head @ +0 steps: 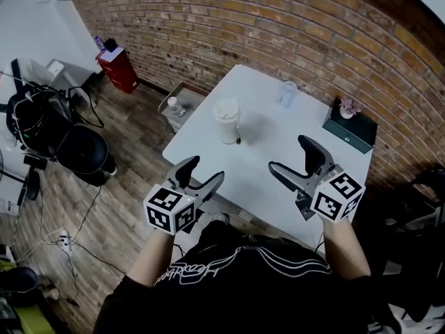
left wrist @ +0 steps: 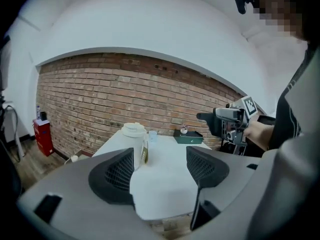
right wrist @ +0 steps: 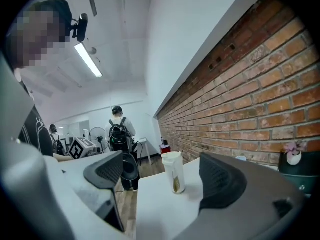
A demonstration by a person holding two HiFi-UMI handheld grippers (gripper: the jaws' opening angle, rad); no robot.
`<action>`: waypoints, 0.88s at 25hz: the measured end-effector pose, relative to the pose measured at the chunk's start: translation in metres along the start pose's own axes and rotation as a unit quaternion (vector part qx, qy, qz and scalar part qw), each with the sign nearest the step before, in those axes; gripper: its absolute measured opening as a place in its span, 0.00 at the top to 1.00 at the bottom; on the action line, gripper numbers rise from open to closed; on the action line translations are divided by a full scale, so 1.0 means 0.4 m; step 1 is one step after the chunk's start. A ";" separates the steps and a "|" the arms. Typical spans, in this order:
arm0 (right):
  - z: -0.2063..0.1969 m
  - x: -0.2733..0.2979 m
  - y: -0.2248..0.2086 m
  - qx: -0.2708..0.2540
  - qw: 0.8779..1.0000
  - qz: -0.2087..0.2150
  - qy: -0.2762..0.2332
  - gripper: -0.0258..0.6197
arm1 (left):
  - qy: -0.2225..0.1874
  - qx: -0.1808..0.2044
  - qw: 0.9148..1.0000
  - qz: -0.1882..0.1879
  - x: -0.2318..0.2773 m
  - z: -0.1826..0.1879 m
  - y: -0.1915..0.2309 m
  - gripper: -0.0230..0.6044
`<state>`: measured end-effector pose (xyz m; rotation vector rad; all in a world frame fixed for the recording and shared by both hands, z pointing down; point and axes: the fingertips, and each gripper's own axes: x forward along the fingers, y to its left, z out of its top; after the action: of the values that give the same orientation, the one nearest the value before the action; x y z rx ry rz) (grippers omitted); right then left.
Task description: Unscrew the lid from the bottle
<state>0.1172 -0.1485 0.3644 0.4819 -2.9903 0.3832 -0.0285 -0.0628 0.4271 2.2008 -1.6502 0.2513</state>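
Bottle [head: 227, 125] stands alone, lid [head: 226, 108] on

Brick wall [head: 278, 33] runs behind the white table [head: 271, 134]. A dark green box [head: 350, 127] sits at the table's far right corner. Left gripper [head: 206, 169] and right gripper [head: 287, 153] hover over the near edge, jaws spread, nothing between them. The bottle stands upright near the left edge, well ahead of both. A clear cup [head: 288, 92] sits beyond it.

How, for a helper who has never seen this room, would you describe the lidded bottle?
Find the white table beside the red brick wall. Near its left edge stands the tall whitish bottle with a wide white lid. It towers over the small clear cup and the flat dark green box by the wall.
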 end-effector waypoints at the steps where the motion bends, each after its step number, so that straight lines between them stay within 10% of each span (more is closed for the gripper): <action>1: 0.008 0.015 -0.010 0.003 1.000 -0.011 -0.001 0.25 | 0.007 0.002 1.000 -0.011 0.018 0.005 0.024 0.44; 22: -0.016 0.197 -0.067 0.049 0.984 -0.174 -0.007 0.25 | 0.065 0.101 0.979 -0.163 0.369 -0.060 0.266 0.43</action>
<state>0.0514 -0.1950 0.3867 0.9986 -2.8281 0.4939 -0.0842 -0.2094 0.5226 2.5023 -1.2186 0.4775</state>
